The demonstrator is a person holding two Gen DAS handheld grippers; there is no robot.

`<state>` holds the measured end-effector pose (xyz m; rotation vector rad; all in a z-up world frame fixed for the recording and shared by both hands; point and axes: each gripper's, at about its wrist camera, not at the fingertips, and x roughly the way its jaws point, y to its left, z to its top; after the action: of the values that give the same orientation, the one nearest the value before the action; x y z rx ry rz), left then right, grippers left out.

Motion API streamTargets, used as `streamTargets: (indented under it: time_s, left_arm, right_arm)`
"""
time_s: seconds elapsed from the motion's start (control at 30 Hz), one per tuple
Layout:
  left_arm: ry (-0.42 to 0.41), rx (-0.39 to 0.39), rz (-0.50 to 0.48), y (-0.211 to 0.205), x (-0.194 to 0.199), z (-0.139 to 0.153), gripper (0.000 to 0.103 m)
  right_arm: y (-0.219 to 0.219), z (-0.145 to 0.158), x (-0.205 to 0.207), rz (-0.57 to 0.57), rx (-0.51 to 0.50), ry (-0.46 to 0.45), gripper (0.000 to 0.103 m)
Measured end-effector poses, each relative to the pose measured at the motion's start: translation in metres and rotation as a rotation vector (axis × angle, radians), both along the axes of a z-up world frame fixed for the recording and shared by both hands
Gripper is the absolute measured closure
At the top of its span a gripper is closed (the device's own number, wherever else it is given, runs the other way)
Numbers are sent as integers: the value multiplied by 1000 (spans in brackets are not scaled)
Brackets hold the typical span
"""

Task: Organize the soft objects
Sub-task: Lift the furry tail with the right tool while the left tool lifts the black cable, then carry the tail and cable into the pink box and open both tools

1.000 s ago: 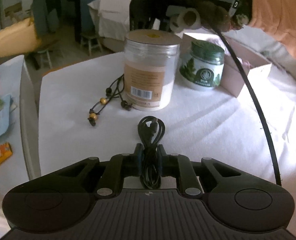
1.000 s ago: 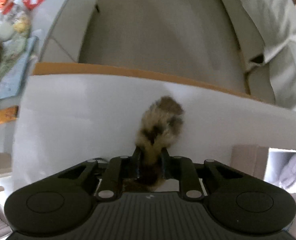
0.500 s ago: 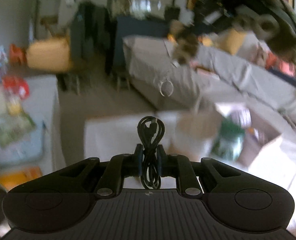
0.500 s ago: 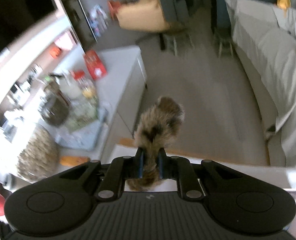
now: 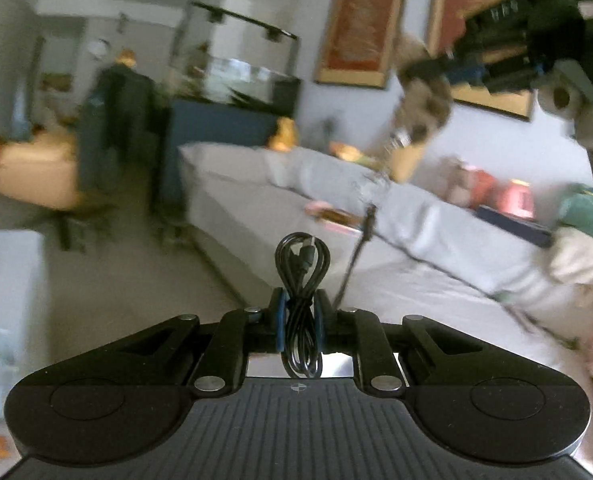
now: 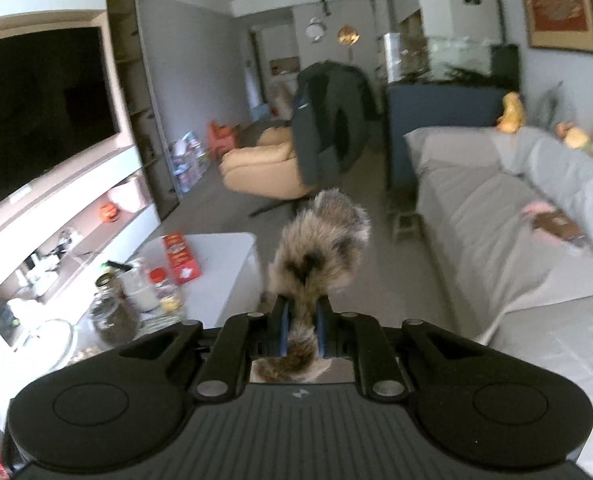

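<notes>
Left gripper clamped narrow on coiled black cable; coil's loop sticks out past fingertips, tail hangs back behind pads. Right gripper squeezed tight on brown furry pom-pom; fluffy bulk bulges beyond fingertips, thin end pinched between 2 pads. Both held in air, grey sofa far right, white table lower left.

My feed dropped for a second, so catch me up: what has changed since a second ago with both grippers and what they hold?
Both grippers rose off the white-covered table and now face the room. The left gripper still clamps the coiled black cable bundle; the right gripper still pinches the fluffy brown-and-grey fur pompom. Nothing was released or newly grasped.
</notes>
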<state>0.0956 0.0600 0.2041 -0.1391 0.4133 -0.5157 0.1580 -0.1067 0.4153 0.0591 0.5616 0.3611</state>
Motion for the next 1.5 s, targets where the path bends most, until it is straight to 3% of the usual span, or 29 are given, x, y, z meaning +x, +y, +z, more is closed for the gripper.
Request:
streamTargets:
  time_s: [0.2, 0.33, 0.43, 0.6, 0.77, 0.83, 0.87, 1.0, 1.07, 1.23, 1.37, 1.47, 1.5]
  left_arm:
    - [111, -29, -146, -91, 34, -36, 86]
    - [295, -50, -115, -124, 65, -73, 86]
    - [266, -45, -68, -129, 64, -86, 86]
    - [241, -117, -60, -106, 45, -91, 85]
    - [260, -30, -5, -82, -2, -106, 85]
    - [276, 4, 6, -74, -26, -122, 85]
    - [289, 18, 12, -68, -37, -128, 85]
    - [327, 143, 71, -48, -71, -158, 85]
    - [330, 200, 112, -39, -85, -170, 85]
    - [323, 192, 175, -19, -108, -182, 85]
    - [307, 250, 184, -38, -115, -184, 85]
    - [351, 266, 172, -50, -114, -195, 85]
    - [361, 255, 172, -56, -114, -201, 81]
  right_arm:
    - [-65, -12, -21, -61, -8, -30, 90]
    - [-101, -52, -19, -82, 13, 31, 90]
    - [-115, -102, -5, -88, 29, 117, 90]
    - [-133, -214, 17, -80, 65, 271, 89]
    - [-127, -318, 30, -69, 71, 394, 87]
    - [-124, -345, 29, -67, 48, 434, 78]
    - [-124, -352, 26, -77, 38, 432, 75]
    - [-127, -350, 3, -105, 30, 345, 47]
    - [-133, -335, -20, -126, 40, 258, 43]
    - [-135, -306, -111, -112, 48, 87, 24]
    - [-117, -321, -174, -92, -21, 62, 21]
    - [-96, -357, -200, -77, -139, 91, 21]
    - [-90, -368, -203, -71, -173, 107, 21]
